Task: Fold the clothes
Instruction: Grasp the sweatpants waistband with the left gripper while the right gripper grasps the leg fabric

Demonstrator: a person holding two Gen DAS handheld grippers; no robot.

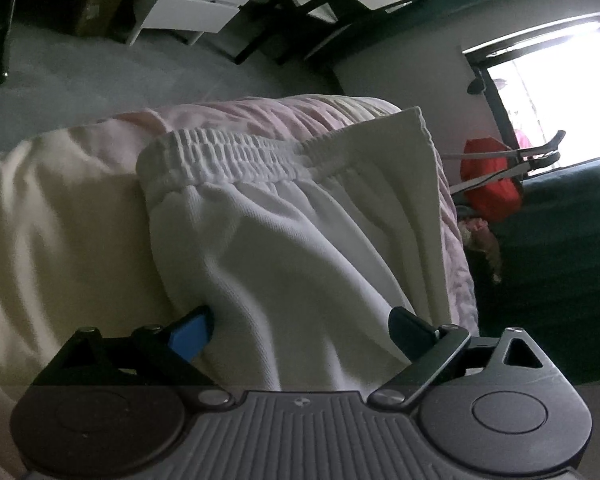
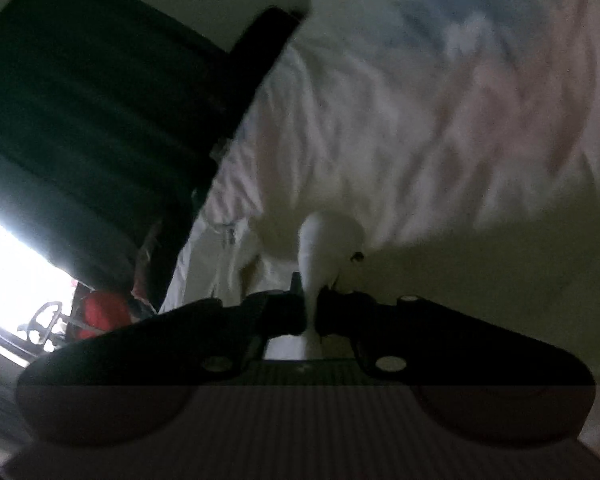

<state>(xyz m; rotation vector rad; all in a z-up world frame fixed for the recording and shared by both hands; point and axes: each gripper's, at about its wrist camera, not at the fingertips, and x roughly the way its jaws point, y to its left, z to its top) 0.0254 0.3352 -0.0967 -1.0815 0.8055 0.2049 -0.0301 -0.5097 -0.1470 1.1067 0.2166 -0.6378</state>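
Observation:
A white garment with an elastic waistband [image 1: 236, 156] lies on a bed with a pale pink cover [image 1: 260, 110]. In the left wrist view my left gripper [image 1: 300, 330] is wide open, and the white garment [image 1: 292, 248] bulges between its blue left finger [image 1: 190, 334] and its dark right finger [image 1: 410, 330]. In the right wrist view my right gripper [image 2: 311, 312] is shut on a pinched fold of the white garment [image 2: 316, 248], held just above the bedcover [image 2: 420, 120]. The view is dark and blurred.
White drawers [image 1: 204, 4] and a dark-framed desk [image 1: 324, 4] stand on grey carpet beyond the bed. A red bag [image 1: 488, 176] lies by a bright window [image 1: 560, 92]. Dark green curtains [image 2: 92, 100] hang beside the bed.

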